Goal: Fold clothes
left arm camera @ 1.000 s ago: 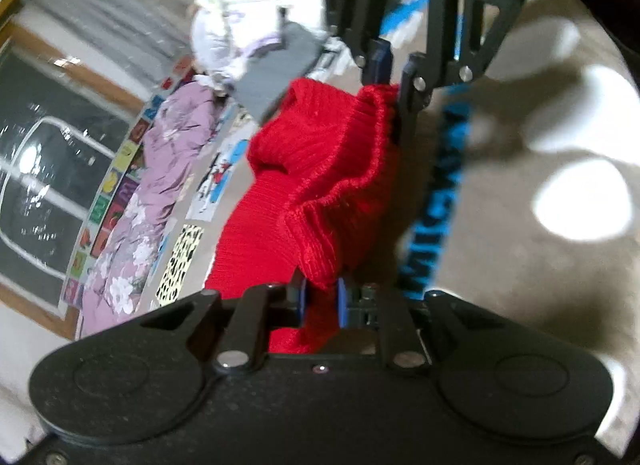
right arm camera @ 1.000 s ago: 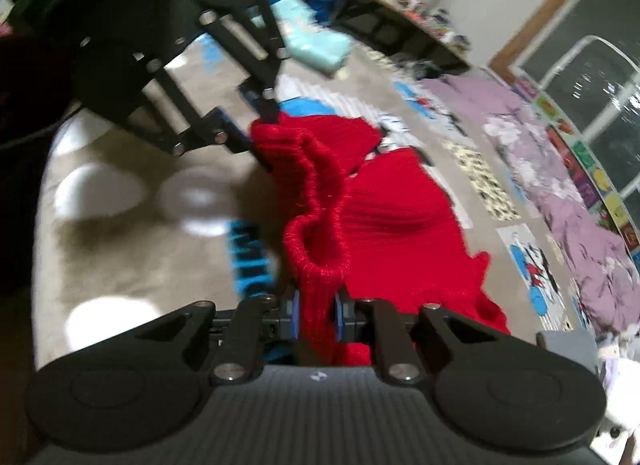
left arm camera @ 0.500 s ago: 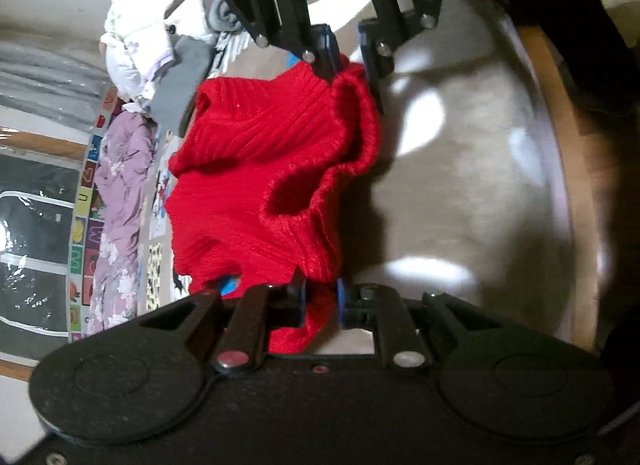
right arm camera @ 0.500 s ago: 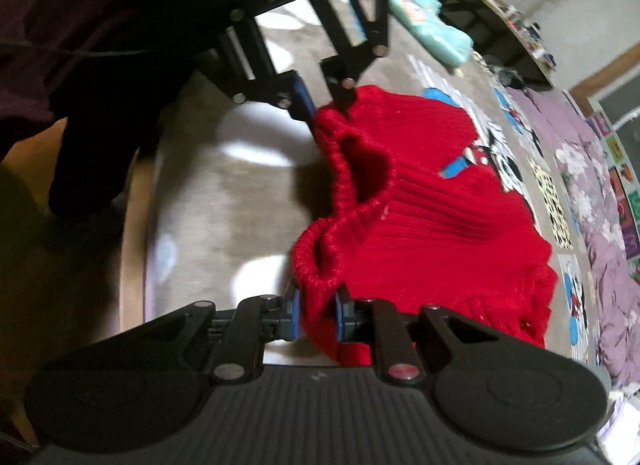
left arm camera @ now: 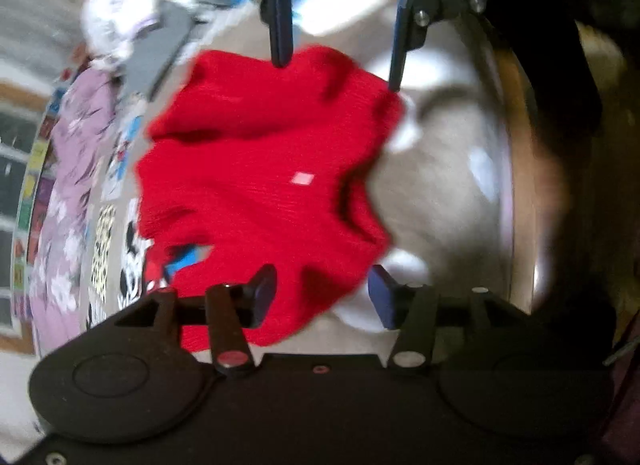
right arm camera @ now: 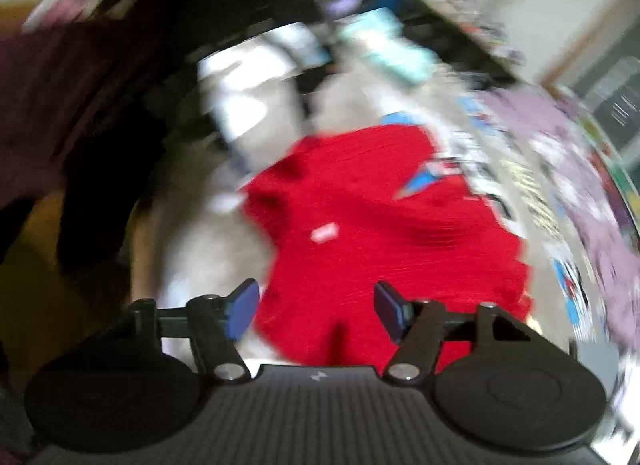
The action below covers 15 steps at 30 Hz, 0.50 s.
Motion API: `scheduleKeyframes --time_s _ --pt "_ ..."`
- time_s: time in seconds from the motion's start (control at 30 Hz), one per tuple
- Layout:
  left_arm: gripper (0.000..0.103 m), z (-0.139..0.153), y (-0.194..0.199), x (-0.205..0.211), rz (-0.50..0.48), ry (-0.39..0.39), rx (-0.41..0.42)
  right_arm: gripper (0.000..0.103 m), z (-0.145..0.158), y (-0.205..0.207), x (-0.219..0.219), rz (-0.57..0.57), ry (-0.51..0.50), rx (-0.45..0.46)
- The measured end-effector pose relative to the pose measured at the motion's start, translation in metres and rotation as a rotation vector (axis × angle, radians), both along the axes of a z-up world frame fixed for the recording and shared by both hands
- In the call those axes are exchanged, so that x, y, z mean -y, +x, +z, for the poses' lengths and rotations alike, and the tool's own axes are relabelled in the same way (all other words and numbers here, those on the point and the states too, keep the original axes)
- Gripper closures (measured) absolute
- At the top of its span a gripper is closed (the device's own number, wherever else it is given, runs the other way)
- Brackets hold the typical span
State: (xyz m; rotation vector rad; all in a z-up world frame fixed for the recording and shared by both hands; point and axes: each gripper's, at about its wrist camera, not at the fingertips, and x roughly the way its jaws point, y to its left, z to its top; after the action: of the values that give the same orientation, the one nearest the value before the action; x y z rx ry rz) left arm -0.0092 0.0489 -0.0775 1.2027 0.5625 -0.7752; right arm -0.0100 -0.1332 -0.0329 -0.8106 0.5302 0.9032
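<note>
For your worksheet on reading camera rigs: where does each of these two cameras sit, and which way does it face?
Left wrist: on the left gripper, looking down along its open fingers at the red sweater; the right gripper shows opposite, open.
Right wrist: on the right gripper, facing down over the sweater; blurred, jaws just opened.
Shared: the sweater, lying released on the patterned bedspread.

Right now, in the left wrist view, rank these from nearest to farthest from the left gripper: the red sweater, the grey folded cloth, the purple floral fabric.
From the left gripper, jaws open:
1. red sweater, lying just ahead between the fingers.
2. purple floral fabric, along the left edge.
3. grey folded cloth, upper left, beyond the sweater.
</note>
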Motion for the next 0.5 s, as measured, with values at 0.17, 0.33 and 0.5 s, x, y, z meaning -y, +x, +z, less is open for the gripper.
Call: scheduleKeyframes --time_s 0.17,0.33,0.5 --pt "0.037 0.035 0.039 -0.007 0.210 -0.260 0.026 0.028 0.035 0.056 0.057 -0.319 0.431 -0.097" --pt "0.036 0.044 0.095 -0.014 0.521 -0.550 0.034 0.021 0.017 0.102 0.127 -0.636 0.847 -0.232" --pt "0.036 0.022 0.149 -0.052 0.884 -0.879 -0.107 0.023 -0.041 0.137 0.186 -0.900 1.146 -0.402"
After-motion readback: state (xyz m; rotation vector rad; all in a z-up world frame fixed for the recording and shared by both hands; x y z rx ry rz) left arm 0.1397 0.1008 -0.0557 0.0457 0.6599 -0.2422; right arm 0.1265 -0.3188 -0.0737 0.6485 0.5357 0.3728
